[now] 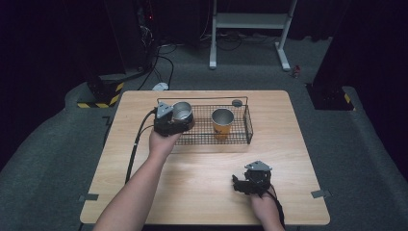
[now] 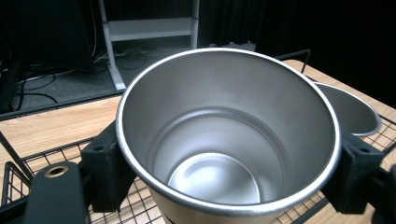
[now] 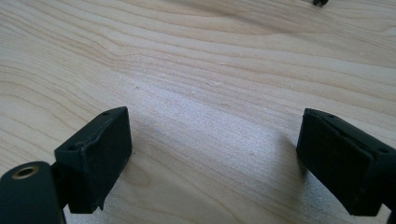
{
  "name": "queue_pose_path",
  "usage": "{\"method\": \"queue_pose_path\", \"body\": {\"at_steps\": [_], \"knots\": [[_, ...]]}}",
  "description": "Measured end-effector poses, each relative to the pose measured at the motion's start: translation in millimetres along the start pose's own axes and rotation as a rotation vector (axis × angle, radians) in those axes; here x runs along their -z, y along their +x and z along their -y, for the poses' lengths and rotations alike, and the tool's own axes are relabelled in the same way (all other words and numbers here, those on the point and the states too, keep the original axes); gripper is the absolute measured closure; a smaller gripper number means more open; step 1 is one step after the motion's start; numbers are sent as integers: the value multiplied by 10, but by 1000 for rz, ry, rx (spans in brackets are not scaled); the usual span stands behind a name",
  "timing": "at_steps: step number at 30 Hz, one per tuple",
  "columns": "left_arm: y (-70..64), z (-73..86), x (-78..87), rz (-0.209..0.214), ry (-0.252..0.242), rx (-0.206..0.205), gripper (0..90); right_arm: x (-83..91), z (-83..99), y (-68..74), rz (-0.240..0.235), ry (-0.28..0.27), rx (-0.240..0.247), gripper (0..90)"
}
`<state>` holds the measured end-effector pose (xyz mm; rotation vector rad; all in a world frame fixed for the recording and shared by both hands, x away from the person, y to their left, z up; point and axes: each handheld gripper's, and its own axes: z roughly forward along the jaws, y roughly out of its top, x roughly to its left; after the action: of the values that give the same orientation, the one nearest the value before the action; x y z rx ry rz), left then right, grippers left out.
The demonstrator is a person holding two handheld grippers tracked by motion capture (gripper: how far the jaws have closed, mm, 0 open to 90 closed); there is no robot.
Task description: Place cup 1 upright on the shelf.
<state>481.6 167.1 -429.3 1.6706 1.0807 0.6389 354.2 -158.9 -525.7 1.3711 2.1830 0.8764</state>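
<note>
My left gripper is shut on a steel cup, upright at the left end of a black wire basket. In the left gripper view the cup is empty and sits between both black jaws over the basket mesh. A yellow cup with a steel inside stands in the middle of the basket; its rim shows to the right of the held cup. My right gripper hovers low over the near right of the wooden table, open, with bare wood between its jaws.
A small dark round object lies on the table behind the basket. A white metal stand and cables are on the floor beyond the far edge. The table's near half is bare wood.
</note>
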Motion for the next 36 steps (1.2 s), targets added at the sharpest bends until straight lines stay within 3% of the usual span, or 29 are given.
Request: {"method": "queue_pose_path", "body": {"at_steps": [6, 23, 36], "knots": [[20, -19, -83, 3, 29, -2, 188, 0, 0, -1, 0, 0, 1, 102], [89, 107, -270, -22, 113, 42, 188, 0, 0, 0, 0, 0, 0, 102], [120, 194, -398, -84, 206, 63, 188, 2, 2, 1, -1, 0, 1, 102]]}}
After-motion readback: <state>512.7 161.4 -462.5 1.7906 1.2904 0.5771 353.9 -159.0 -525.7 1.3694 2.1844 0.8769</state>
